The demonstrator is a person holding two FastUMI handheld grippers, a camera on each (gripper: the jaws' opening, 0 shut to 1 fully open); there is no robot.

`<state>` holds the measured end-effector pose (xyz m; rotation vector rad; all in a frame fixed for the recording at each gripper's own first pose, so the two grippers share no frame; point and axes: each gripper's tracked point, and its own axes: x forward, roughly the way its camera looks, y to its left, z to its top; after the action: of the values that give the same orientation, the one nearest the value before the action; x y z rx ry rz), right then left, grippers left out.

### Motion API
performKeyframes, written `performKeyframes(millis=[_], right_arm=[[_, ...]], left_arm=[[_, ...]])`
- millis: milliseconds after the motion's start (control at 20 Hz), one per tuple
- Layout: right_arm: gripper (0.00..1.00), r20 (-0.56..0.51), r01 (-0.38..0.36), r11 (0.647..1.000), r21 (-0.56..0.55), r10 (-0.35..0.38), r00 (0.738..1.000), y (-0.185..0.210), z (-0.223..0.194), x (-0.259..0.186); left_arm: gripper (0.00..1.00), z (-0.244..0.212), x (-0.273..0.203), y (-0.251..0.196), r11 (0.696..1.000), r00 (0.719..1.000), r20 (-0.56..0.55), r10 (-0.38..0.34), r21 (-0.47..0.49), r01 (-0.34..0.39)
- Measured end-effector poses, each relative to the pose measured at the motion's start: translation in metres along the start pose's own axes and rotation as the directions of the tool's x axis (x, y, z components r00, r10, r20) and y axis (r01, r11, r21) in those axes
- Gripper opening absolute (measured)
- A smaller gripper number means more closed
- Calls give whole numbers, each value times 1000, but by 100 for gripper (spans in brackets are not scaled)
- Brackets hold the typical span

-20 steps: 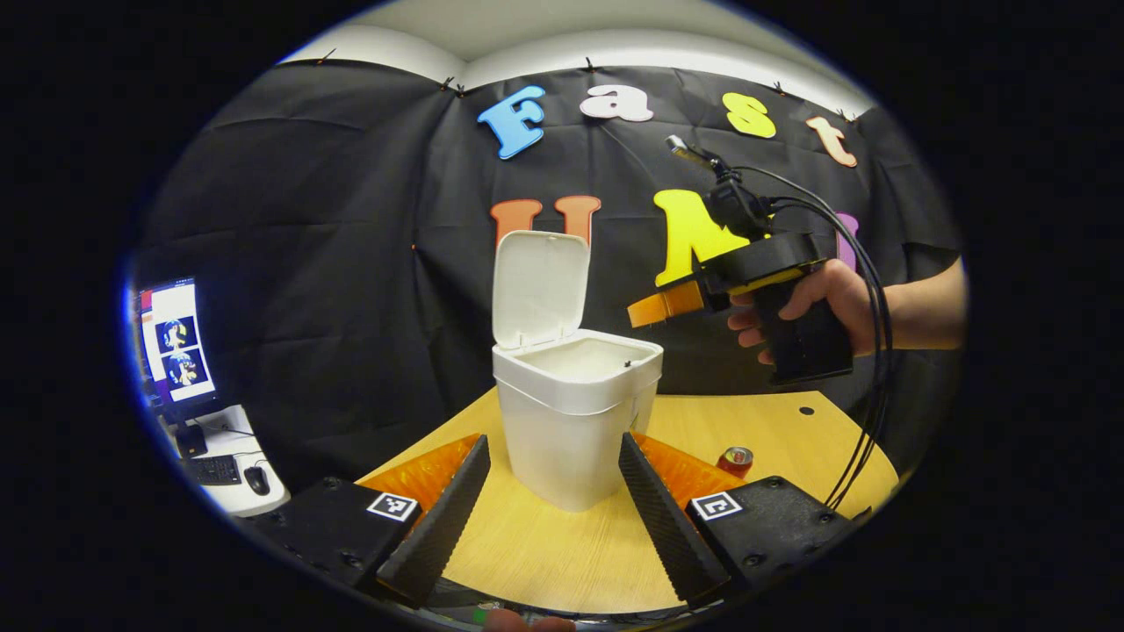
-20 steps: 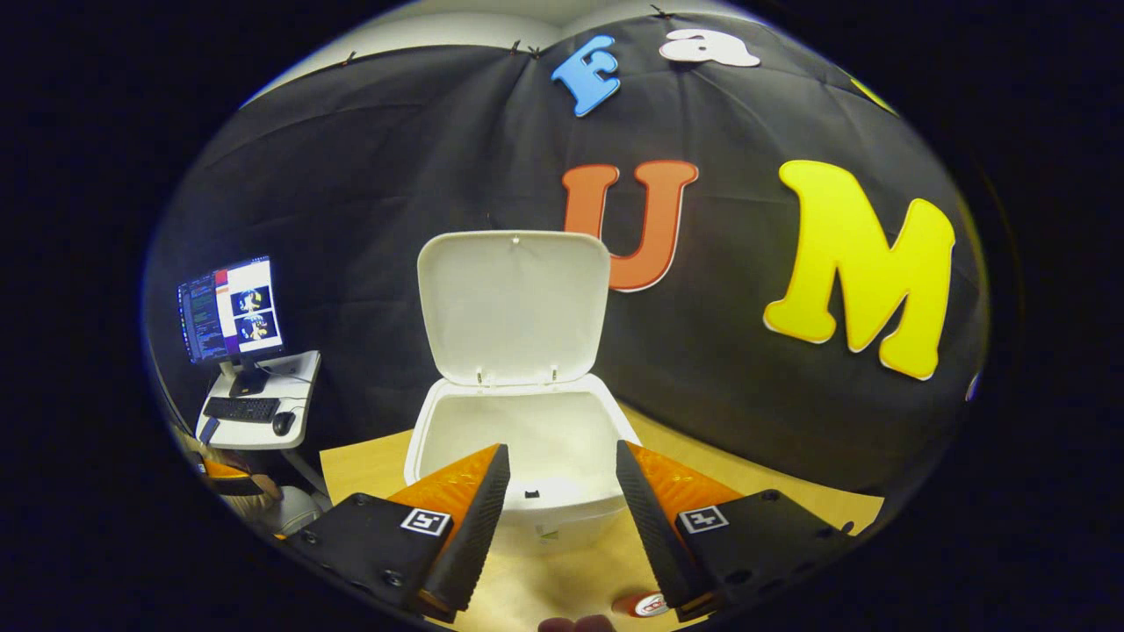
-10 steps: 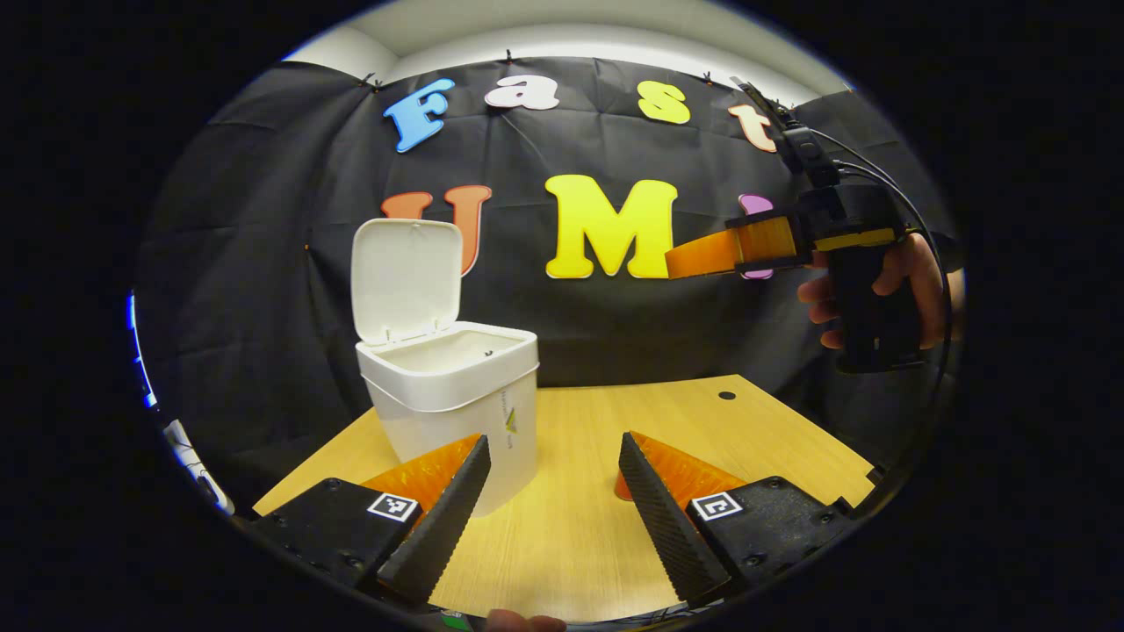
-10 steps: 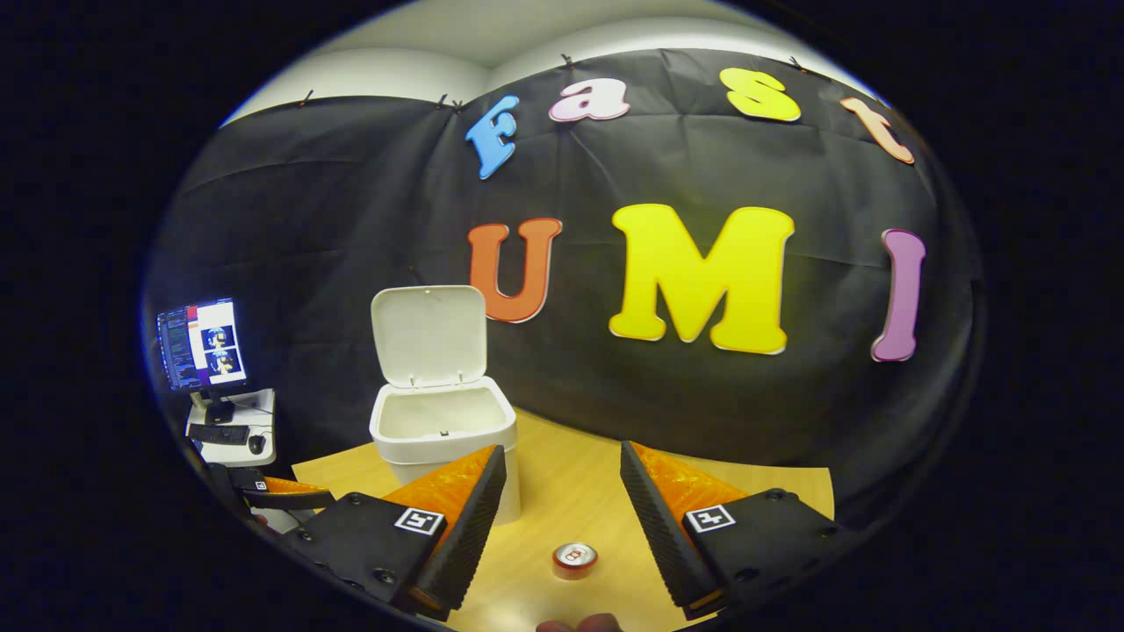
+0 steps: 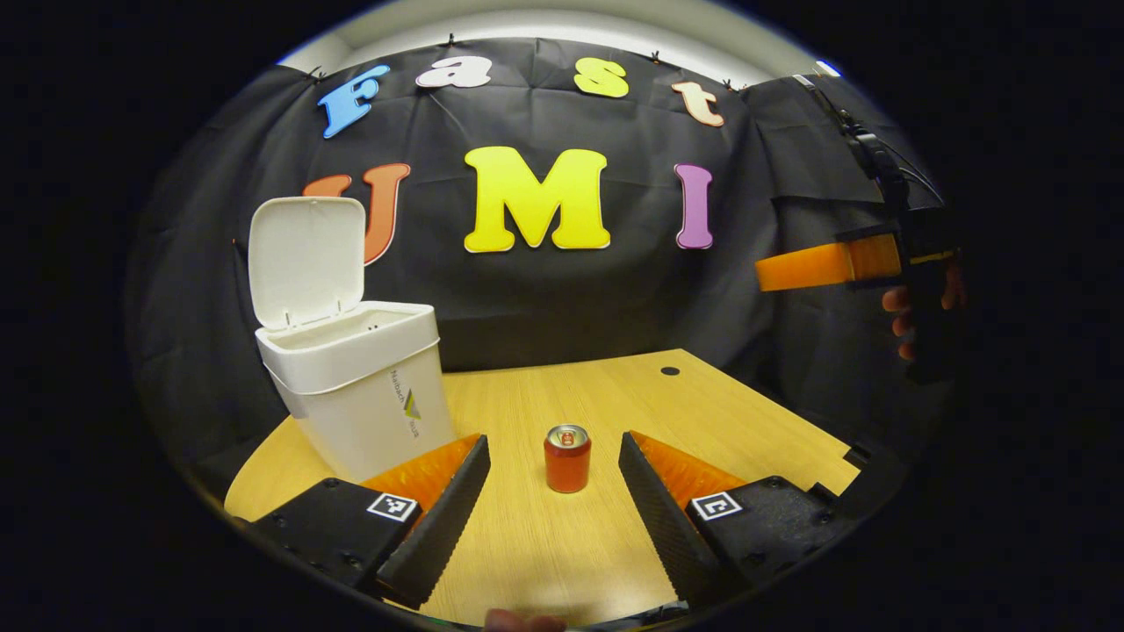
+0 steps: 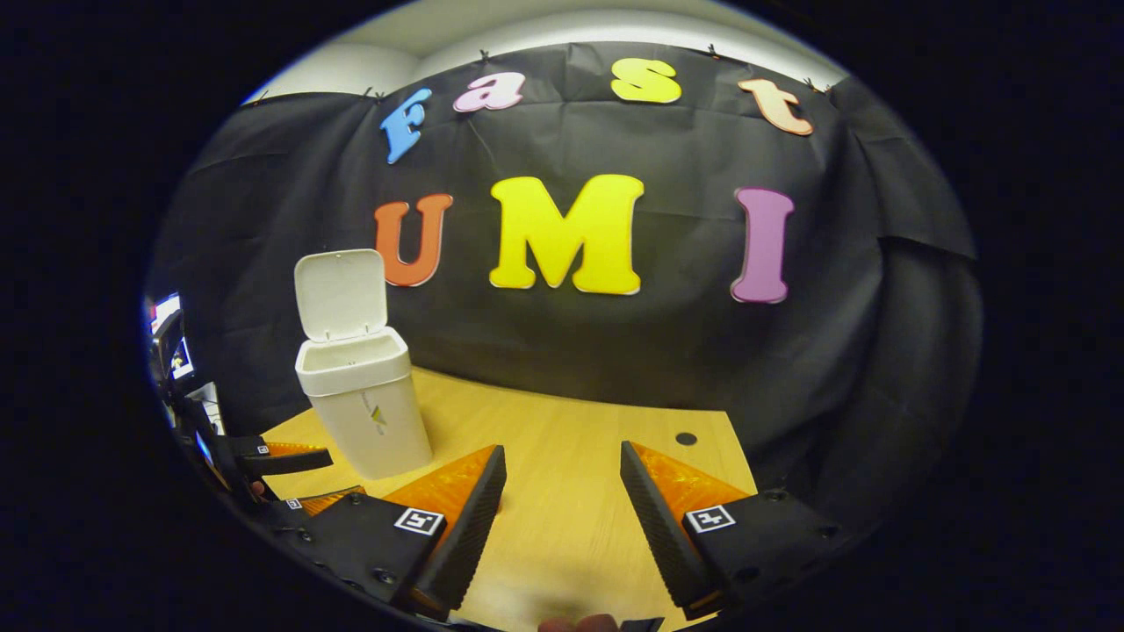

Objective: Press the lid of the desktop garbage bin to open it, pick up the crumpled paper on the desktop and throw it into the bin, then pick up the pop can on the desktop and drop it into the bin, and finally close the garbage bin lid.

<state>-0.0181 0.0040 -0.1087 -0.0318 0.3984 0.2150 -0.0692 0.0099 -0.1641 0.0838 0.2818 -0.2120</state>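
The logo print on the bin point(image 5: 355, 386) is too small to read.

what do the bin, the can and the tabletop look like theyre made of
Bin: apparently white plastic, matte with a soft sheen; smooth moulded walls and a thin hinged lid.
Pop can: probably metal; silvery top rim above a glossy red body.
Tabletop: pale wood or wood-look laminate, judging by the fine grain lines; which one is unclear.
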Motion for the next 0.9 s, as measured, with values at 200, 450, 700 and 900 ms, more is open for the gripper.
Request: performKeyframes(millis=[200, 450, 700, 900], right_arm=[[84, -59, 112, 994, -12, -112, 992, -42, -29, -21], [84, -108, 212, 977, -33, -215, 971, -79, -54, -48], [82, -172, 258, 966, -22, -257, 951, -91, -80, -58], [82, -202, 249, 968, -37, -252, 947, -87, -88, -54]], left_arm=[[97, -33, 29, -6, 1000, 999, -51, -16, 25, 17], [98, -74, 70, -15, 999, 993, -111, -42, 16, 44], [98, -104, 109, -14, 998, 986, -157, -49, 30, 55], [98, -120, 132, -7, 999, 981, -188, -39, 17, 43]])
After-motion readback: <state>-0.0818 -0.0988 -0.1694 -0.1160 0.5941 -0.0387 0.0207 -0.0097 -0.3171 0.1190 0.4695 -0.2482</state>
